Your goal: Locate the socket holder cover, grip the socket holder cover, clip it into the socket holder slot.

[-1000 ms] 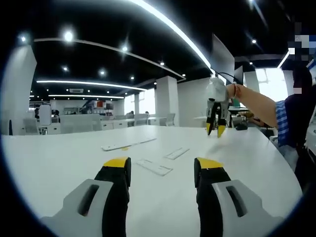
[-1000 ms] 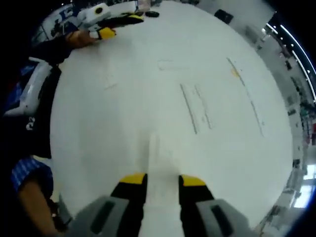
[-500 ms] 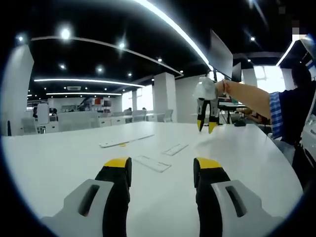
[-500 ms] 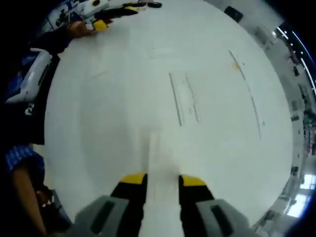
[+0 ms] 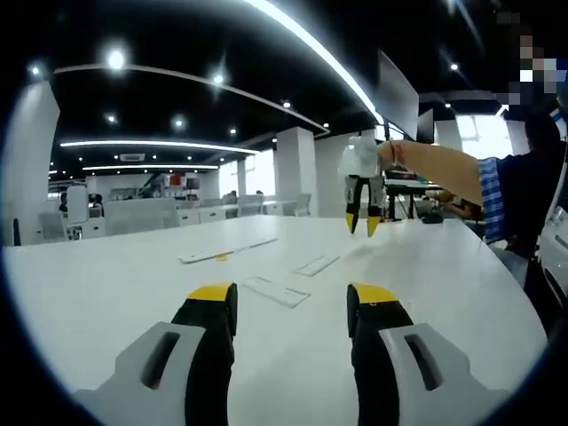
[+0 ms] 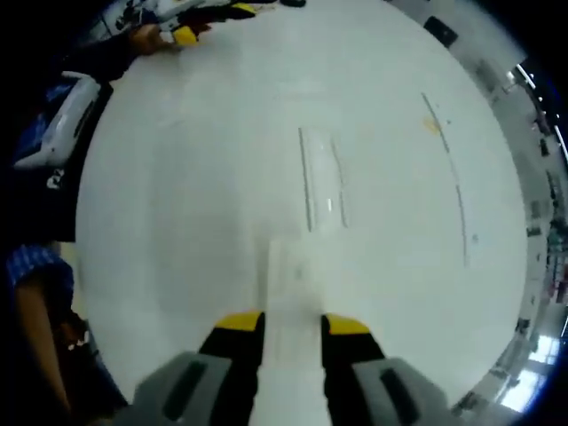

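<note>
— Where is the socket holder cover (image 6: 282, 293)?

— In the right gripper view it is a pale, flat strip clamped between the yellow-tipped jaws of the right hand-held gripper (image 6: 292, 324), which are closed on its near end. The strip runs forward from the jaws, above the white tabletop (image 6: 204, 222).

— And the socket holder (image 6: 321, 189)?

— It lies flat on the tabletop just beyond the far end of the cover, a long clear piece with two raised edges. Whether the cover touches it cannot be told. A thin long strip (image 6: 448, 173) with a small orange mark lies well apart on the right of that view.

— What does the left gripper view show?

— The left hand-held gripper (image 5: 292, 297) hangs low over the tabletop (image 5: 106, 284) with its jaws spread apart and nothing between them. Just ahead of them a flat clear plate (image 5: 277, 291) lies on the surface, with the socket holder (image 5: 318, 264) a little farther off and the long strip (image 5: 228, 252) to the left of that.

— Is the other one seen from there?

— Yes, the right hand-held gripper (image 5: 362, 222) is held above the tabletop at the right, pointing down, at the end of a person's forearm (image 5: 435, 169) with a blue checked sleeve (image 5: 491, 200). The cover in its jaws is too small to make out from there
</note>
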`<action>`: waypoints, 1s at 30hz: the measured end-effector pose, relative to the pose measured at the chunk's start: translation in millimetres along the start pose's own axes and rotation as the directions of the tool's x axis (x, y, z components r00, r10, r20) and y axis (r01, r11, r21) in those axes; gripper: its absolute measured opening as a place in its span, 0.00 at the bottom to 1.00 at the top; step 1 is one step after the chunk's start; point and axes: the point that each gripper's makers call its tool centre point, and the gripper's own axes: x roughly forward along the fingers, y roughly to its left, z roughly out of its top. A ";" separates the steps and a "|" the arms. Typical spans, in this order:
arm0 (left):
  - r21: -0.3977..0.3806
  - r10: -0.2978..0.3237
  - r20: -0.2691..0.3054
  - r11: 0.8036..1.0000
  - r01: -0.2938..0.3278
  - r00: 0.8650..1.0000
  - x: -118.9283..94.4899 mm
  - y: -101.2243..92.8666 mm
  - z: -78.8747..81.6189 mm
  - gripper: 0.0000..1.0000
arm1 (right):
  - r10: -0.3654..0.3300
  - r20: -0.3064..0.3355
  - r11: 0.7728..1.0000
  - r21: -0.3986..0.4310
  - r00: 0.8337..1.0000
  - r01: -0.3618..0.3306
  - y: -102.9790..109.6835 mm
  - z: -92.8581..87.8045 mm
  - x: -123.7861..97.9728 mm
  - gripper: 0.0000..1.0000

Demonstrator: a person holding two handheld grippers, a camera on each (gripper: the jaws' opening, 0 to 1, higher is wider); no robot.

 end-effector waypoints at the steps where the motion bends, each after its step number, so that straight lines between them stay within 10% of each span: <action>1: -0.001 -0.002 -0.002 1.000 0.002 1.000 -0.1 -0.6 -0.4 0.50 | 0.001 -0.003 1.000 -0.003 1.000 -0.001 -0.7 0.0 0.9 0.27; 30: 0.000 -0.059 -0.038 0.998 0.059 0.998 4.3 -12.5 -4.5 0.50 | 0.028 -0.058 0.998 -0.046 0.998 -0.031 -29.0 2.2 18.0 0.27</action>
